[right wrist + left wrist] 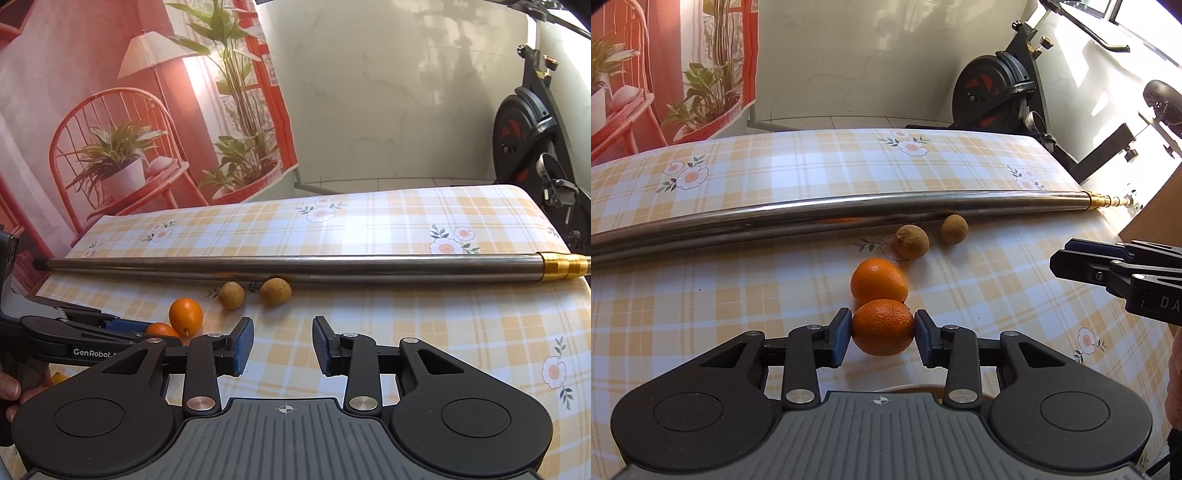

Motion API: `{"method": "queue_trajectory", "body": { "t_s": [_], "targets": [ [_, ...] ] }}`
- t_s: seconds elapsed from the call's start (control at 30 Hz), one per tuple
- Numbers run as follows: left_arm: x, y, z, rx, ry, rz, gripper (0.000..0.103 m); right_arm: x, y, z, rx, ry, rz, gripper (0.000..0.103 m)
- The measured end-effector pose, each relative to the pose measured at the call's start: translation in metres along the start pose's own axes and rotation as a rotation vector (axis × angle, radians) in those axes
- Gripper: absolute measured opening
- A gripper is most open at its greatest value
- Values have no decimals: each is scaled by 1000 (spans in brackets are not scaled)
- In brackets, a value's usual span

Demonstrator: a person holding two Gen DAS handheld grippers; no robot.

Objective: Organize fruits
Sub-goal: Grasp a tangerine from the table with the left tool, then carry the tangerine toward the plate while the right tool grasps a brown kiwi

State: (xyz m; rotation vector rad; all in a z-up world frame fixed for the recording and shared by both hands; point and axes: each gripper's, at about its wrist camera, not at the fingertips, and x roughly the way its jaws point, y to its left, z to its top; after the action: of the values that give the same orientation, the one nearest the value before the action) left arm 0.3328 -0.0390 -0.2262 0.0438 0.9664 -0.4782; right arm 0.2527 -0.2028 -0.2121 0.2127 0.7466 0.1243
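Note:
My left gripper point(882, 332) is shut on a small orange point(882, 326), its blue pads pressing both sides, low over the checked tablecloth. A second orange point(878, 281) lies just beyond it, touching or nearly so. Two brown longan-like fruits point(911, 241) point(953, 229) lie further back by the metal pole. My right gripper point(283, 345) is open and empty, to the right of the fruits; it shows in the left wrist view point(1108, 266). In the right wrist view I see the held orange point(160, 329), the free orange point(185, 316) and both brown fruits point(232, 295) point(275, 291).
A long steel pole point(849, 218) with a brass end point(563, 266) lies across the table behind the fruits. An exercise bike point(997, 92) stands beyond the far right edge. A printed backdrop point(129, 110) hangs at the back left. A plate rim point(908, 388) peeks under my left gripper.

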Motion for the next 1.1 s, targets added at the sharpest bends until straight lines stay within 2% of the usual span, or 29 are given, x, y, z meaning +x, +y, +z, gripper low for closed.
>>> {"method": "queue_trajectory", "body": {
  "t_s": [0.1, 0.27, 0.43, 0.53, 0.8, 1.1],
  "targets": [
    [-12, -2, -3, 12, -31, -1, 39, 1, 4, -1, -30, -2, -14, 33],
    [-40, 2, -10, -23, -87, -7, 39, 8, 6, 3, -52, -13, -15, 33],
    [-70, 7, -23, -21, -161, 65, 39, 29, 11, 13, -92, -17, -27, 33],
    [-84, 14, -27, -59, -192, 78, 39, 47, 17, 20, -117, -3, -35, 33],
    [-100, 31, -35, -134, -211, 102, 39, 87, 27, 27, -116, 46, -52, 33],
    [-100, 31, -41, -141, -211, 110, 39, 110, 33, 21, -127, 75, -77, 32]
  ]
}}
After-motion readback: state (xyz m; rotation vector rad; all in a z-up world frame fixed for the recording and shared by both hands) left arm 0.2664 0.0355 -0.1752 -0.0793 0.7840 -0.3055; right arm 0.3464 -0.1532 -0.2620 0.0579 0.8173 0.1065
